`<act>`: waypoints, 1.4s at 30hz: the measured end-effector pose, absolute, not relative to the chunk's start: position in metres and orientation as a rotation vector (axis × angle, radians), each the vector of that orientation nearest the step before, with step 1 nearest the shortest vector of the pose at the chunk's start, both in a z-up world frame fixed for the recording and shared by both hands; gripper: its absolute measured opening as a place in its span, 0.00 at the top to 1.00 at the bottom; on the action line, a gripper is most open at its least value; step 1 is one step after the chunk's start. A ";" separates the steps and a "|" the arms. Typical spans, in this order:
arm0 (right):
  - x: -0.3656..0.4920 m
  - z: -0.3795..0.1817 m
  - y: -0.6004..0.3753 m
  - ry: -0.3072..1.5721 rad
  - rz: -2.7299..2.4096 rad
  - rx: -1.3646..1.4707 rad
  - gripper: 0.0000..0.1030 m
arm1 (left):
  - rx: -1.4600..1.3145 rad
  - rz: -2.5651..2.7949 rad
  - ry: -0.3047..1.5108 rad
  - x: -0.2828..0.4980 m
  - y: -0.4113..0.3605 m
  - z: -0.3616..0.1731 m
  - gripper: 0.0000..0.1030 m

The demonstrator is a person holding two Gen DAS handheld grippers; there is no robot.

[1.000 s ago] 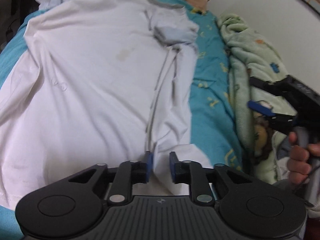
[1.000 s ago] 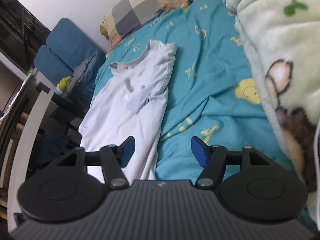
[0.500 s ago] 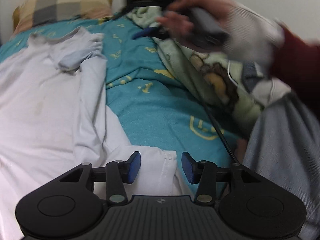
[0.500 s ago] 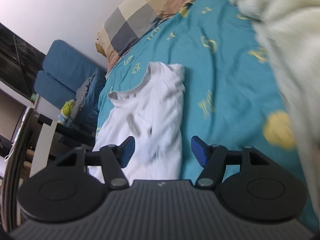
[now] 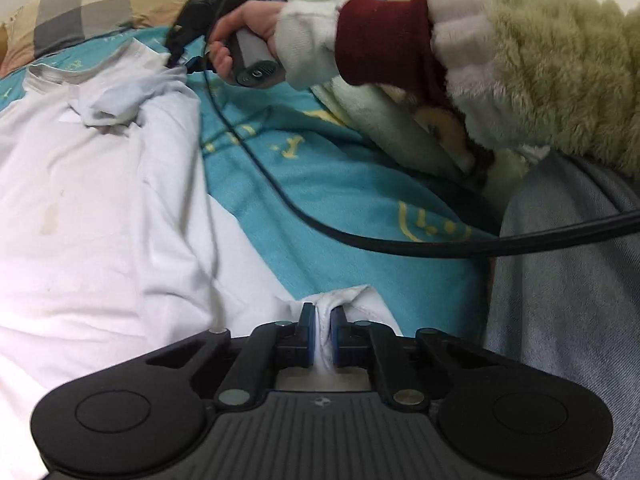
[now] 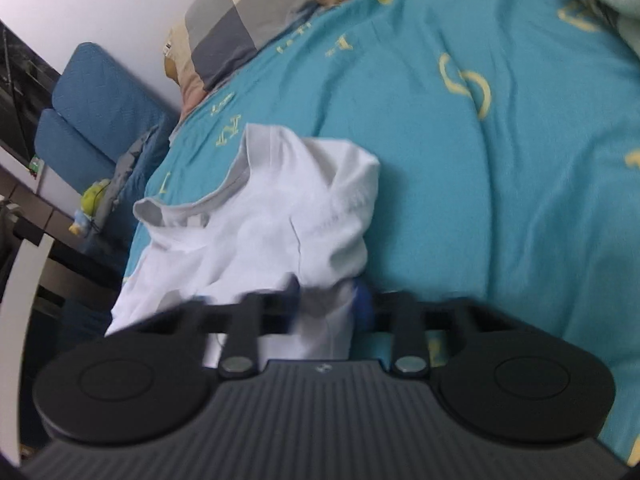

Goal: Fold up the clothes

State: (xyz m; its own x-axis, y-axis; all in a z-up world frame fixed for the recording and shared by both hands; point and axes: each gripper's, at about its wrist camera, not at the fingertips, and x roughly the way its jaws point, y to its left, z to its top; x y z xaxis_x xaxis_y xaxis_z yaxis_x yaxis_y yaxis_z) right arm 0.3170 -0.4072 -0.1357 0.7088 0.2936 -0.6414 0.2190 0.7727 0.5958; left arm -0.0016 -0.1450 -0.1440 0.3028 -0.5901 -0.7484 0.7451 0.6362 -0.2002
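The teal bedsheet (image 5: 360, 184) with yellow motifs fills most of both views. On it the white T-shirt (image 5: 100, 208) lies spread across the left half of the left wrist view, its collar toward the upper left and a crumpled sleeve bunched near the top centre. A pale green fleece blanket (image 5: 380, 120) is heaped along the upper right of that view, partly behind my sleeve (image 5: 540, 68) of shaggy olive pile with a dark red cuff. A checked pillow (image 6: 256, 12) sits at the top of the right wrist view, with a blue chair (image 6: 92, 108) at the left edge.

My left gripper (image 5: 323, 336), bottom centre, is closed narrow, with a fold of the T-shirt's hem corner pinched between its blue pads. A black cable (image 5: 360, 236) arcs over the sheet from the right edge up to my right hand (image 5: 244, 36), top centre.

My right gripper (image 6: 332, 304), low centre in its own view, is blurred; the shirt's shoulder cloth lies between its fingers, which stand fairly apart. I cannot tell whether it grips.
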 end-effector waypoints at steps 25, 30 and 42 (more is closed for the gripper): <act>0.342 -0.115 -0.435 0.708 -0.056 0.569 0.67 | -0.058 -1.004 1.151 0.029 -0.119 -0.152 0.66; 0.286 -0.066 -0.425 0.638 -0.045 0.554 0.39 | -0.085 -0.898 1.041 0.032 -0.098 -0.132 0.39; 0.111 0.032 -0.366 0.585 -0.034 0.519 0.37 | -0.287 -0.567 0.924 0.072 -0.053 -0.082 0.31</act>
